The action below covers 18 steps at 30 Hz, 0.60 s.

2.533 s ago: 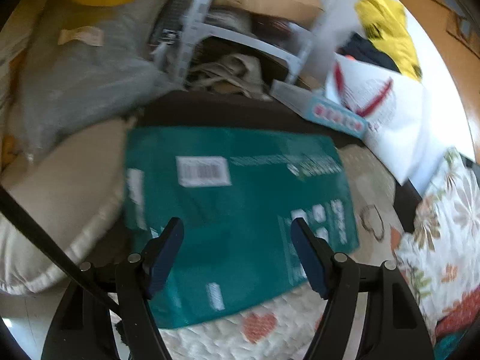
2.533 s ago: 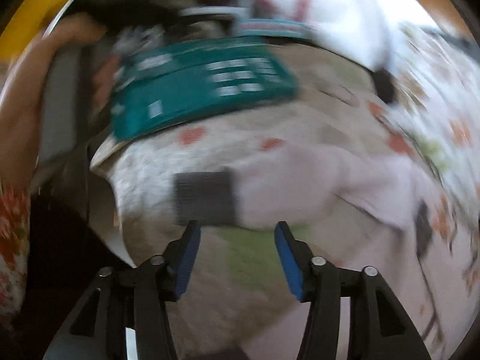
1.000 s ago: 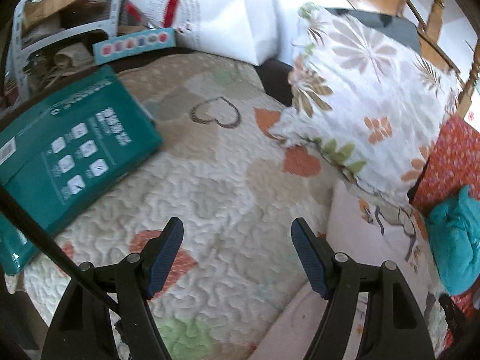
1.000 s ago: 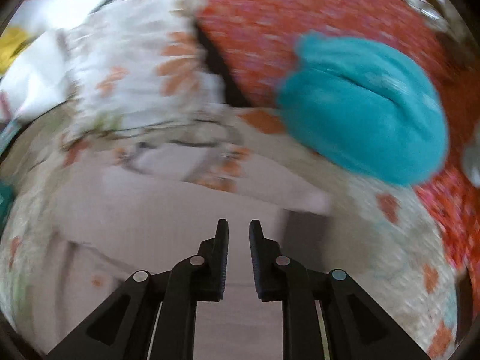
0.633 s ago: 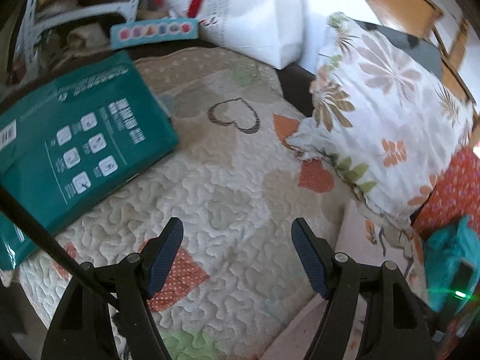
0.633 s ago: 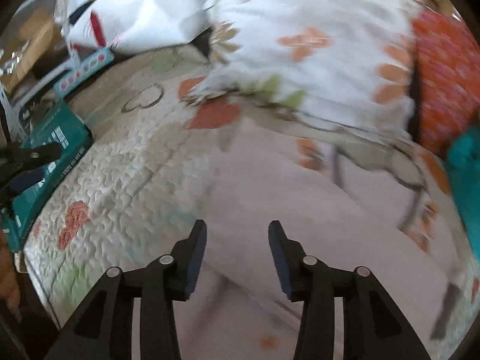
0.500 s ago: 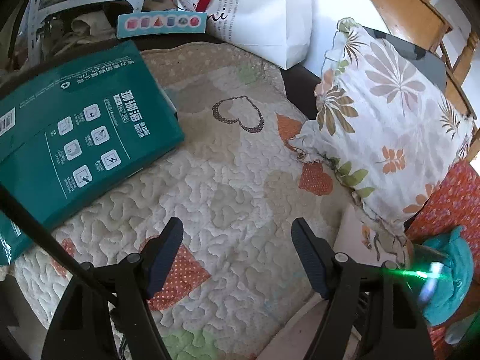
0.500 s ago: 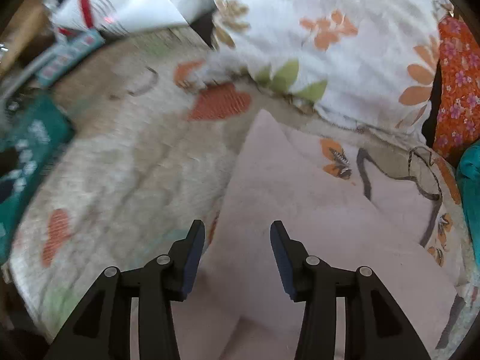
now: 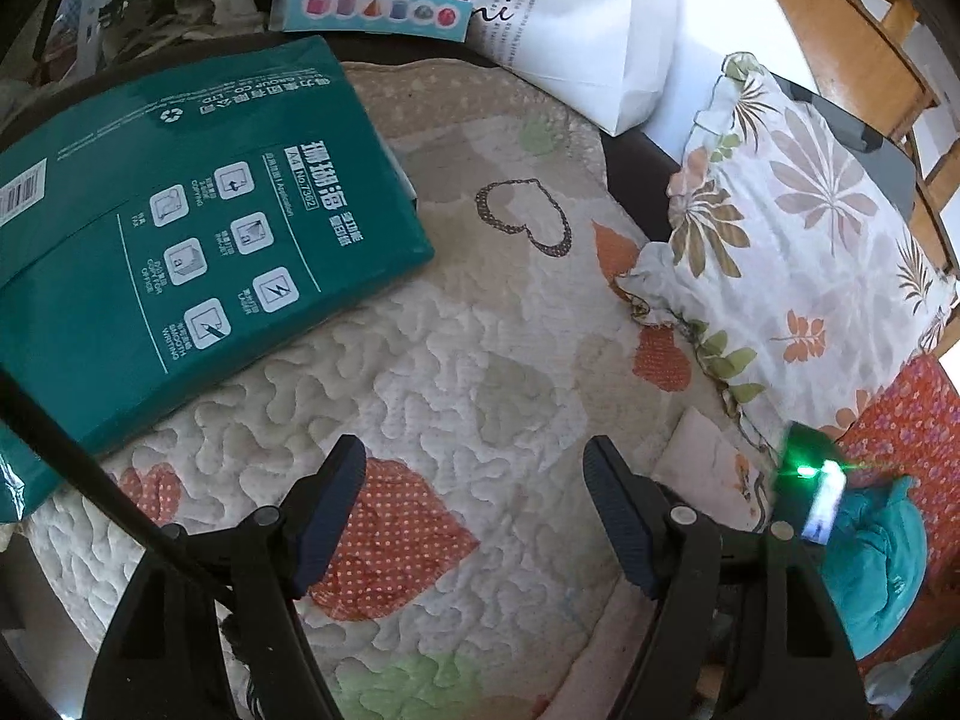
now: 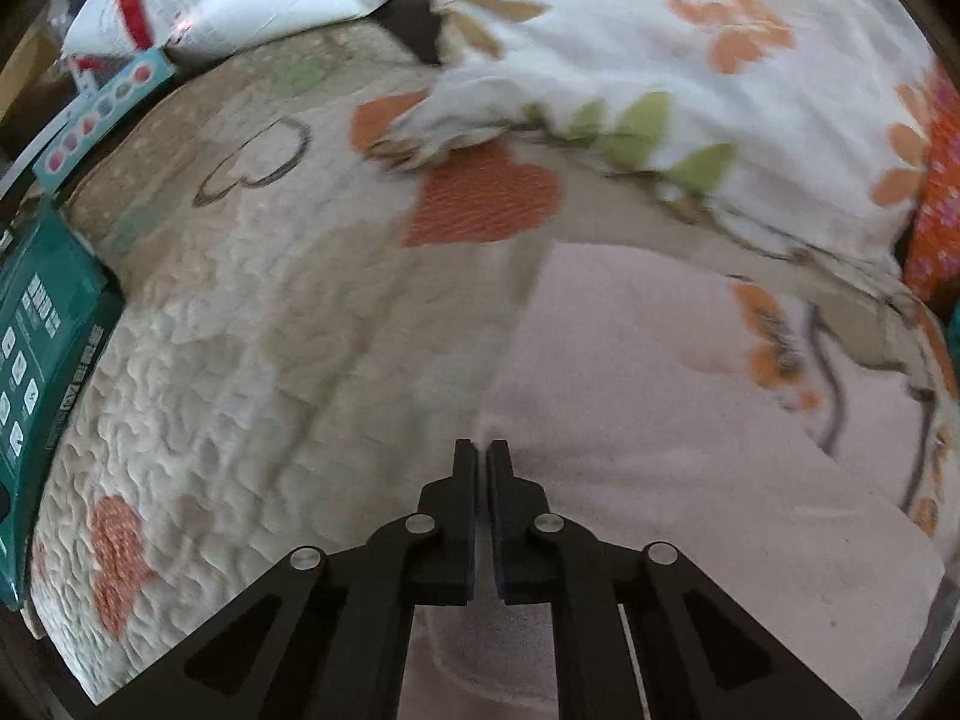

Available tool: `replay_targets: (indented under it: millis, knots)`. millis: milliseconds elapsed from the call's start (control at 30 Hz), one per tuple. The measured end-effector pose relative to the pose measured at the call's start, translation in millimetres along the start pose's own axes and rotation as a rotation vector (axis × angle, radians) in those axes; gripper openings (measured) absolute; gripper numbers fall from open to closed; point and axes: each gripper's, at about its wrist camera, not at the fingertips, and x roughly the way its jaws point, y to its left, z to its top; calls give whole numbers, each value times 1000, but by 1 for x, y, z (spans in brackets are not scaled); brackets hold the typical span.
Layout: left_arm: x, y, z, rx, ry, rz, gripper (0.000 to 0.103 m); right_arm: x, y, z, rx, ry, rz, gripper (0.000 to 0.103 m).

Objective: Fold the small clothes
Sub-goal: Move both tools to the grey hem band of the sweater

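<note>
Quilted bedspread (image 9: 456, 372) with heart patches covers the work surface; green paper-ream box (image 9: 180, 240) lies on its far left, floral pillow (image 9: 798, 276) on the right, white paper bag (image 9: 576, 30) behind. Pale pink garment (image 10: 690, 450) lies flat on the quilt just in front of the pillow, its left edge running under the right gripper (image 10: 482, 450). Right gripper jaws are clenched at that edge, tips on the fabric; looks like a pinch on the garment edge, though only a sliver of cloth shows between the pads. Left gripper (image 9: 474, 468) is released, jaws wide, hovering over bare quilt beside an orange heart patch, nothing between them. Teal cloth (image 9: 870, 570) sits at far right, near the red floral fabric (image 9: 912, 414)
</note>
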Motion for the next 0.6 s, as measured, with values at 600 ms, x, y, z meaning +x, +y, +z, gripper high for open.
replay_targets:
  millis: [600]
  knots:
    - [1,-41,-14,207,18,5,74,-114,-87,-66,83,-158,44,34]
